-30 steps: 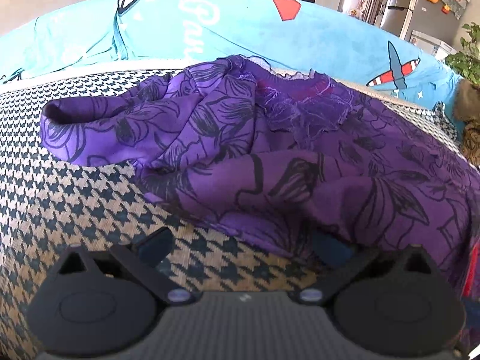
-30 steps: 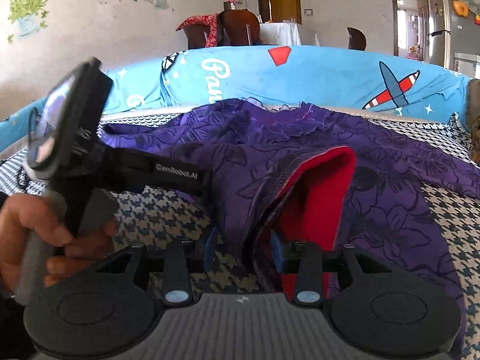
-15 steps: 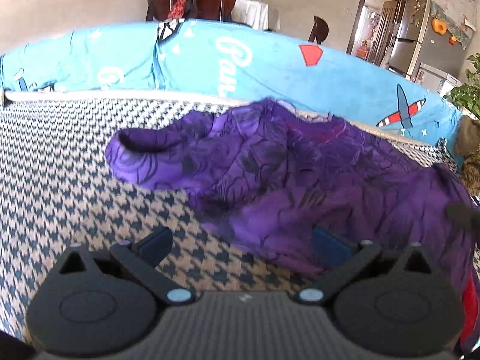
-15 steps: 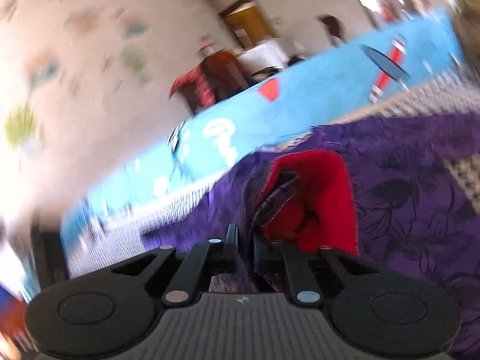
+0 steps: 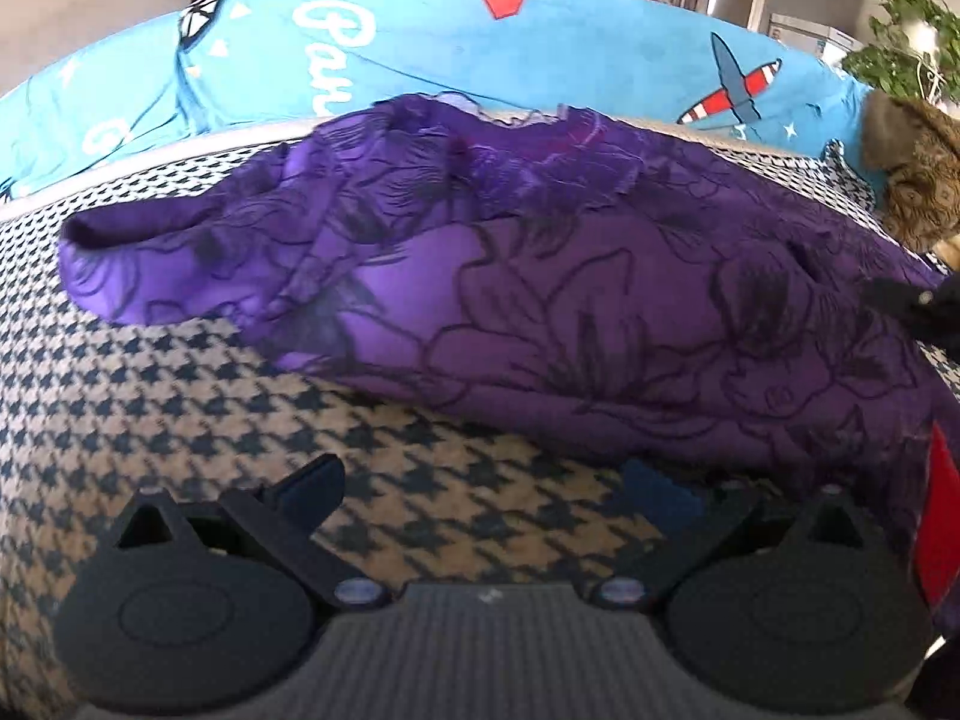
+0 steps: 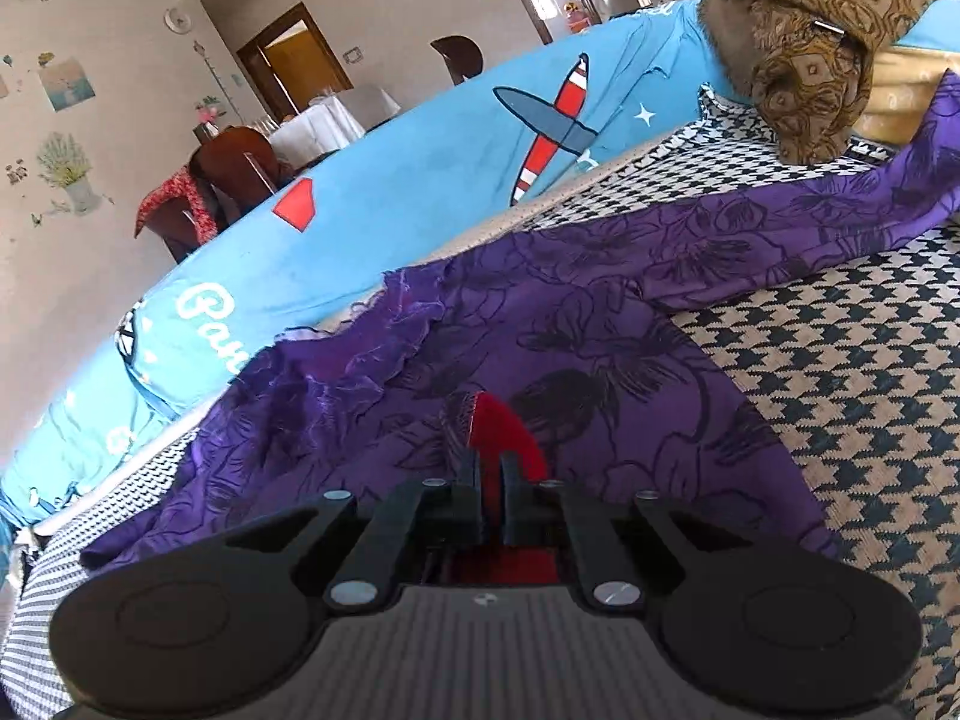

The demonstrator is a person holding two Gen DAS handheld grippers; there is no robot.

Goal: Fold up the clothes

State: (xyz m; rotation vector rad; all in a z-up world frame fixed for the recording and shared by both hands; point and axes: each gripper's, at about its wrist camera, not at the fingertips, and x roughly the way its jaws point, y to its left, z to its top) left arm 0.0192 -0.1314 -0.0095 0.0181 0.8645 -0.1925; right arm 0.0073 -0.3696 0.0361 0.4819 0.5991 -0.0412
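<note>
- the fingers (image 6: 465, 480) of the right gripper (image 6: 489, 474) are seen pressed nearly together, clenched on a fold of the purple garment (image 6: 600, 372) where its red lining (image 6: 501, 432) is turned out; red cloth is seen in the narrow gap between them.
- the fingers (image 5: 312, 483) of the left gripper (image 5: 480, 486) are seen spread wide and released; nothing is held between them, and only the houndstooth cover (image 5: 180, 396) is seen in the gap. the right-hand finger is found just at the near hem of the garment; whether it touches the cloth cannot be told.
- the purple garment (image 5: 570, 300), printed with dark flower outlines, is laid rumpled across the houndstooth cover (image 6: 840, 372). in the left wrist view a sleeve (image 5: 138, 252) is seen stretched out to the left, its open cuff lying on the cover.
- in the right wrist view the other sleeve (image 6: 810, 210) is seen drawn out to the upper right, towards a brown patterned cloth (image 6: 810, 30).
- a frilled neckline (image 6: 384, 348) is seen at the far edge of the garment, near a blue printed sheet (image 6: 420, 180) bearing an aeroplane and white lettering.
- a strip of red lining (image 5: 939, 528) is seen at the right edge of the left wrist view, beside a dark part of the other tool (image 5: 918, 306).
- beyond the sheet a room with chairs, a white-clothed table and a doorway is seen.
</note>
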